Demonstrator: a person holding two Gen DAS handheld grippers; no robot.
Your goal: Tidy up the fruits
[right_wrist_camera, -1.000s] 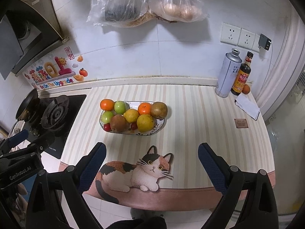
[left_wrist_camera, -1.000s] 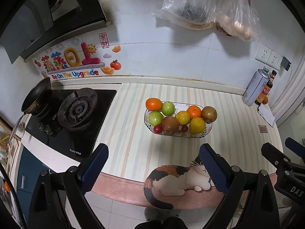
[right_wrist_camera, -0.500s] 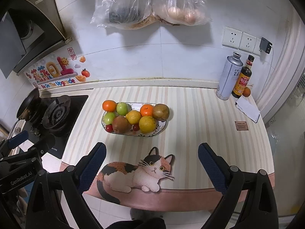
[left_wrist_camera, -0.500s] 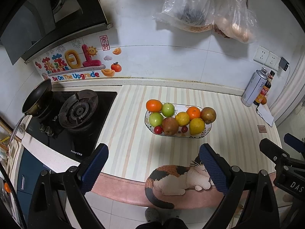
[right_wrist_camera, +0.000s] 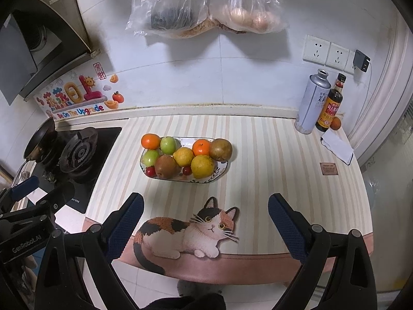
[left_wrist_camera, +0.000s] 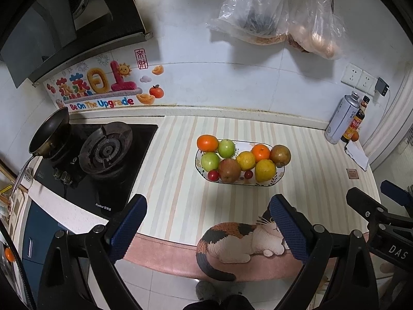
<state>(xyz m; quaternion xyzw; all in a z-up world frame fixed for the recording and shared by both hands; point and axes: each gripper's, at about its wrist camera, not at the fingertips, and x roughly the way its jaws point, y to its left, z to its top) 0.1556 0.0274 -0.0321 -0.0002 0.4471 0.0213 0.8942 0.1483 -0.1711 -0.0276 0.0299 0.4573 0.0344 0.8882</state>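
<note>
- Left gripper (left_wrist_camera: 207,217): fingers spread wide, holding nothing, hanging short of the bowl (left_wrist_camera: 277,177).
- Right gripper (right_wrist_camera: 205,214): spread wide too, holding nothing, above the cat picture (right_wrist_camera: 191,230).
- Fruit (right_wrist_camera: 184,155) piled in the bowl, beyond the cat picture.
- Stove (left_wrist_camera: 103,149) left of the bowl; bottles (right_wrist_camera: 331,103) well to its right.

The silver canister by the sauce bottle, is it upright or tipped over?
Upright. The silver canister stands on its base on the counter, neck pointing up, beside the sauce bottle.

Behind the dark soy-sauce bottle (right_wrist_camera: 331,103), a small orange fruit (right_wrist_camera: 336,123) is half hidden; the bottle's label is too small to read. The hanging clear plastic bags (right_wrist_camera: 206,5) are cut off above.
</note>
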